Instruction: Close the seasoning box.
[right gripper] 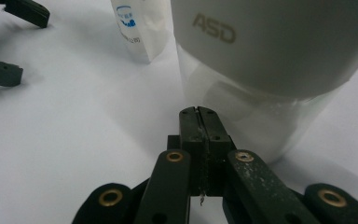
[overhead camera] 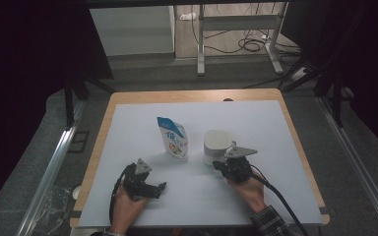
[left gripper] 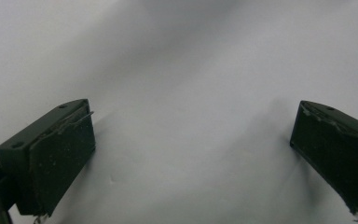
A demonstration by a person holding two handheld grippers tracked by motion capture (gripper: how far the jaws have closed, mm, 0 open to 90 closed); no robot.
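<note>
A blue-and-white stand-up pouch [overhead camera: 173, 139] [right gripper: 137, 28] stands upright near the middle of the white sheet [overhead camera: 256, 123]. To its right stands a white container [overhead camera: 216, 146] [right gripper: 270, 56] with a rounded lid marked ASD. My right gripper [overhead camera: 220, 164] [right gripper: 199, 112] is shut with nothing between its jaws. Its tips rest low on the sheet, just in front of the container's base. My left gripper [overhead camera: 162, 188] [left gripper: 191, 121] lies at the front left of the sheet, open, with only bare sheet between its jaws. Its two jaws also appear in the right gripper view, top left [right gripper: 9, 42].
The sheet covers most of a wooden table [overhead camera: 103, 128]. Beyond the far edge are metal desk legs [overhead camera: 200, 44] and cables [overhead camera: 253, 44] on the floor. Dark curtains flank both sides. A rail [overhead camera: 54, 157] runs along the table's left.
</note>
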